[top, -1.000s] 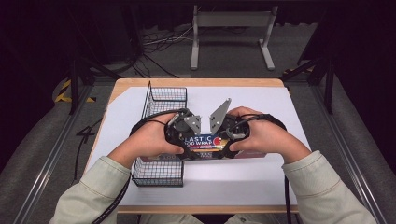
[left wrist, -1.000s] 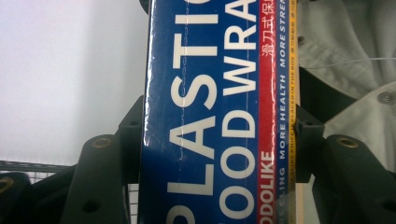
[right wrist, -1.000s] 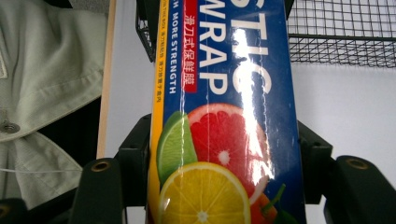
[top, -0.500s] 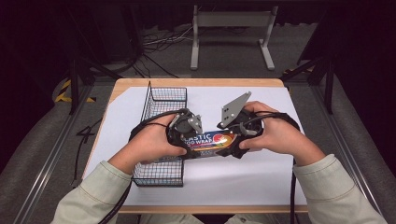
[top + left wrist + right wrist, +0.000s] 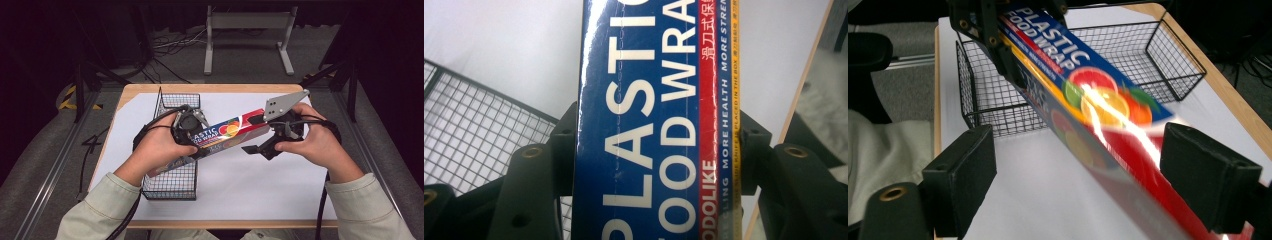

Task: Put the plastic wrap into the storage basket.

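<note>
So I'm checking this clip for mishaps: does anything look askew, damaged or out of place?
Nothing damaged or spilled. The plastic wrap box is off the table at a slant, one end over the wire basket, clamped by the left hand-held gripper. The right hand-held gripper has just been opening; its pads stand clear either side of the box.

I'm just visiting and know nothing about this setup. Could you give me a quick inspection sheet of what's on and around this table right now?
Surface: wooden table under a white sheet.
Job's things: food wrap box, held above the sheet; wire basket at the left.
Clutter: nothing seen.
Grippers: left gripper clamped on the box; right gripper has just been opening, its pads clear of the box that lies between them.
Cables: black cable trailing from the right gripper.
Surroundings: grey metal stand, floor cables.
</note>
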Available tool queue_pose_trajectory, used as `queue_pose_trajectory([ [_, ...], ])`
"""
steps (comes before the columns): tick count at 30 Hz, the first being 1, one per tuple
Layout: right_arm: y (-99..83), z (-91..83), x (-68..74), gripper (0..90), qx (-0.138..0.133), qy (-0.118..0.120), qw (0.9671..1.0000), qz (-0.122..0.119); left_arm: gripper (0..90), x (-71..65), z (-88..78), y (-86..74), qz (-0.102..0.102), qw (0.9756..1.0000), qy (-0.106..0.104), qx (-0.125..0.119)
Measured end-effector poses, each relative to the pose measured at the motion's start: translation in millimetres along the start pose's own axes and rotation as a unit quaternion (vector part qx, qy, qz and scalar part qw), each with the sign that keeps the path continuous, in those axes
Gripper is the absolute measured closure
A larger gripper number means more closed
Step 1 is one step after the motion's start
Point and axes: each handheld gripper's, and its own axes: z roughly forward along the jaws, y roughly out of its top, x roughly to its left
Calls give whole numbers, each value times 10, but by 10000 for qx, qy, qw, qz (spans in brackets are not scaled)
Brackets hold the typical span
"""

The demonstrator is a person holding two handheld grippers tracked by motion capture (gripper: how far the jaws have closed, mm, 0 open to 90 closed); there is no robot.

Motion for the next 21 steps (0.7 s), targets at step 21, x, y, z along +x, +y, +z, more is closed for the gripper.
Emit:
queue_pose_trajectory([
  [21,-829,-133,-278,155,-458,-467,9931,973,413,221,-207,-194,-1507,9858,535,-511],
])
